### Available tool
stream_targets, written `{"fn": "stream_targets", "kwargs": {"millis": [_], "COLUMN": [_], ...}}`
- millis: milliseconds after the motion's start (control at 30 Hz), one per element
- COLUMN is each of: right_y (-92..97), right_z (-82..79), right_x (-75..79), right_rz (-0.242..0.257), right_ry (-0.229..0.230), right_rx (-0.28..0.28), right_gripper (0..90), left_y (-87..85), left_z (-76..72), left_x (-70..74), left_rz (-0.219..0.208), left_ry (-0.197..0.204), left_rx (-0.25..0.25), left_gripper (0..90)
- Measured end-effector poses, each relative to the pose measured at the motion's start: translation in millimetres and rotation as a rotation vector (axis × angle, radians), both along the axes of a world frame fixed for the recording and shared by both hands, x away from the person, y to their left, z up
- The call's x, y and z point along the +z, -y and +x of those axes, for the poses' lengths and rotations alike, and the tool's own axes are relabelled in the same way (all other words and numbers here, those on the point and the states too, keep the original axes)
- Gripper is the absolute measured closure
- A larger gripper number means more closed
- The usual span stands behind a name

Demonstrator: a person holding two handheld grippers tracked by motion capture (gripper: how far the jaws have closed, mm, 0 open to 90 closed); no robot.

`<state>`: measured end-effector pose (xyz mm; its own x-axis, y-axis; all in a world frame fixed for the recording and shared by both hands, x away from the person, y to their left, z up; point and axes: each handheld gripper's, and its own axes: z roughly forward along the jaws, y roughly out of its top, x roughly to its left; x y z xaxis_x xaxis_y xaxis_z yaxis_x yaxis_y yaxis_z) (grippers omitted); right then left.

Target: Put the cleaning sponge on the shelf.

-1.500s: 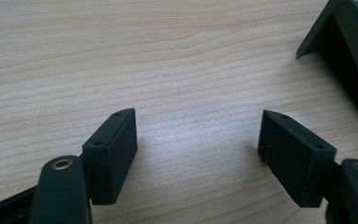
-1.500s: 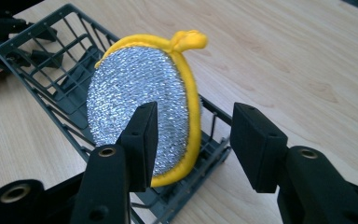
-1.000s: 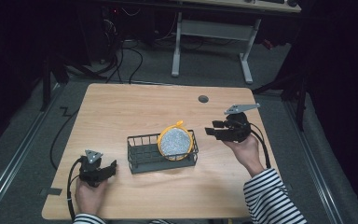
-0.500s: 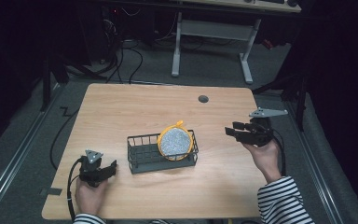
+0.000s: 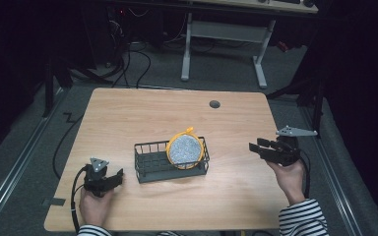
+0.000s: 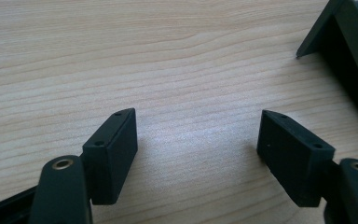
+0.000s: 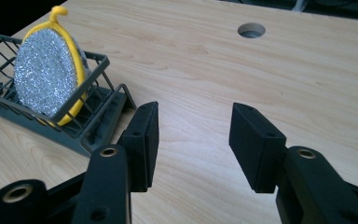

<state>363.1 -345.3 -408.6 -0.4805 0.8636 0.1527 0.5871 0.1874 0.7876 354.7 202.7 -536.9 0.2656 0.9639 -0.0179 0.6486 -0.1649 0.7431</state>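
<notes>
Standing: one rack, one disc, two parted tongs.

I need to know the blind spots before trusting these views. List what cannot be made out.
- Rack floor, high view: too dark and small to tell if anything lies beside the scrubber.
- Scrubber's back face, right gripper view: turned away.
- Rack, left gripper view: cut off by the frame edge, one corner visible.
- Right tongs, high view: too small to judge the gap.
- Floor beyond the table: in darkness.
</notes>
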Motion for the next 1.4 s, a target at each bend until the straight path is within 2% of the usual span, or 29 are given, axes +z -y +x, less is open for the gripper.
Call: {"fn": "stream_targets", "kwargs": {"millis": [333, 500, 567, 667, 867, 900, 1033, 1167, 1267, 1333, 1400], "right_y": [11.5, 15.1, 15.0, 14.6, 8.9, 7.4, -1.0, -2.5, -3.8, -7.5, -7.4], "right_z": [-13.0, -18.6, -19.6, -21.5, -27.5, -28.6, -33.1, -34.1, -36.0, -36.9, -36.9], "right_x": [-24.4, -44.6, -48.2, -60.7, -87.3, -93.5, -108.7, -117.2, -120.9, -121.4, -121.4], "right_rz": [0.033, 0.047, 0.052, 0.043, -0.035, -0.054, -0.160, -0.162, -0.173, -0.203, -0.203], "right_ry": [-0.014, -0.032, -0.040, -0.048, -0.060, -0.066, -0.044, -0.050, -0.027, -0.014, -0.014], "right_rx": [-0.042, -0.060, -0.067, -0.076, -0.110, -0.122, -0.140, -0.147, -0.149, -0.135, -0.135], "right_gripper": [52.8, 52.4, 52.2, 51.4, 49.8, 48.7, 47.8, 46.5, 45.4, 44.1, 43.9], "left_y": [0.1, 0.1, 0.1, 0.1, 0.2, 0.2, 0.2, 0.2, 0.2, 0.2, 0.3], "left_z": [0.0, 0.0, 0.0, 0.0, 0.0, 0.0, 0.0, 0.0, 0.0, -0.1, -0.2], "left_x": [0.0, 0.0, 0.0, 0.0, 0.0, 0.0, 0.0, -0.1, -0.1, -0.1, -0.1], "left_rz": [0.000, 0.000, 0.001, 0.001, 0.001, 0.001, 0.001, 0.001, 0.001, 0.001, 0.001], "left_ry": [0.000, 0.000, 0.001, 0.000, 0.001, 0.001, 0.001, 0.001, 0.001, 0.001, 0.001], "left_rx": [0.000, 0.000, 0.001, 0.001, 0.002, 0.002, 0.002, 0.001, 0.002, 0.002, 0.001], "left_gripper": [29.4, 29.4, 29.4, 29.5, 29.5, 29.5, 29.4, 29.4, 29.4, 29.4, 29.3]}}
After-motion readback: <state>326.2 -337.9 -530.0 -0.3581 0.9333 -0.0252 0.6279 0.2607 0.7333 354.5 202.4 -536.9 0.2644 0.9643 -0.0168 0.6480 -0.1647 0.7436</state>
